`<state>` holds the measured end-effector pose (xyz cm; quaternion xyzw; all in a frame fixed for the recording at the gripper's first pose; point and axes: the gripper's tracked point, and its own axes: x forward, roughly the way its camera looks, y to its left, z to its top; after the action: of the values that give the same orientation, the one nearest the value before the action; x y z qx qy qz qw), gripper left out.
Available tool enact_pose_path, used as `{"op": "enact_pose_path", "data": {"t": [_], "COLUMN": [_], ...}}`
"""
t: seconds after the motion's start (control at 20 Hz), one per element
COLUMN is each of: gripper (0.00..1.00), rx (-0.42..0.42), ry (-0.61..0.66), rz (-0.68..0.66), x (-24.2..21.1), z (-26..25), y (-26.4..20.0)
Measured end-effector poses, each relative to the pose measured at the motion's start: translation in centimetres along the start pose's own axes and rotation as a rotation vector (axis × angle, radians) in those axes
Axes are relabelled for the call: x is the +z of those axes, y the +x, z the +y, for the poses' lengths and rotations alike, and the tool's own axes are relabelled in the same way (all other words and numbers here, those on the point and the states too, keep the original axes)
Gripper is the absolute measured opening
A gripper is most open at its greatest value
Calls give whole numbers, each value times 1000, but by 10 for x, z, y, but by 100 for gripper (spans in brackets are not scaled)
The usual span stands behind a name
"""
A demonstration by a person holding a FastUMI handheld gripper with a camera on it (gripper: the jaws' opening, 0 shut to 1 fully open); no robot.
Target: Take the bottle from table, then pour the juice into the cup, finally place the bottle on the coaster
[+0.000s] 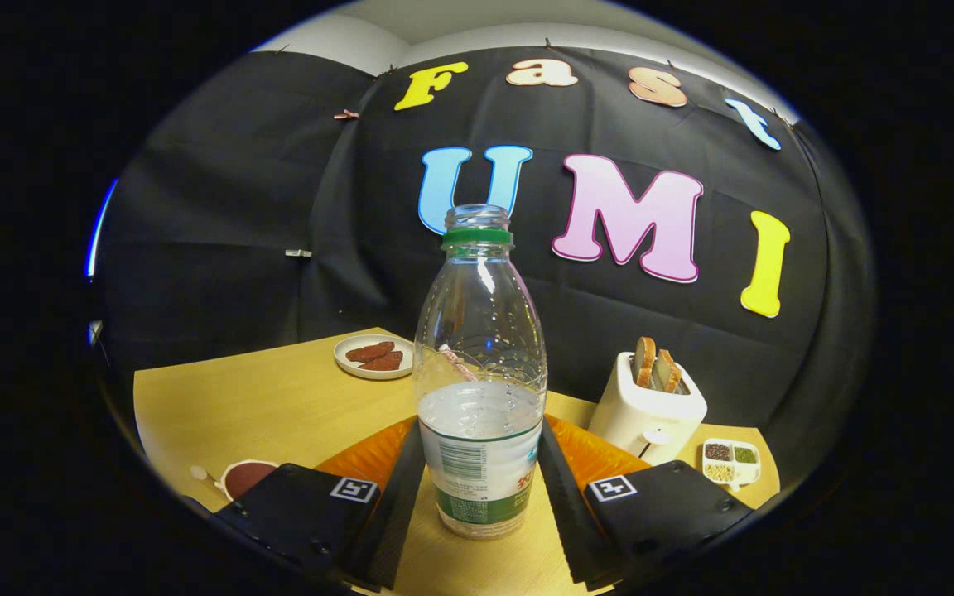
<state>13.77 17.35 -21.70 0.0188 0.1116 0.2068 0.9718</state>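
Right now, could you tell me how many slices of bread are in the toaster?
2: both slices stand side by side in the toaster, right of the bottle between the fingers. More may be hidden inside.

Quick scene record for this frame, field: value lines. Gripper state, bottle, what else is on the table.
gripper: gripper fingers press both sides of the bottle's label
bottle: bottle upright, uncapped, clear liquid about halfway up, base looks on the table
beyond left: plate with reddish-brown pieces
beyond right: white toaster holding two bread slices; small divided dish of seeds beside it
near left finger: red-brown round item, partly hidden
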Motion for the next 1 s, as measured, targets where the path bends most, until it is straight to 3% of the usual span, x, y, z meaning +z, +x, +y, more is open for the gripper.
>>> {"op": "enact_pose_path", "data": {"t": [0.4,0.7,1.0], "gripper": [77,77,78], "rx": [-52,-55,-59], "ry": [106,114,138], "rz": [32,58,54], "x": [-54,-83,-85], "z": [-24,-27,-27], "y": [43,54,53]}}
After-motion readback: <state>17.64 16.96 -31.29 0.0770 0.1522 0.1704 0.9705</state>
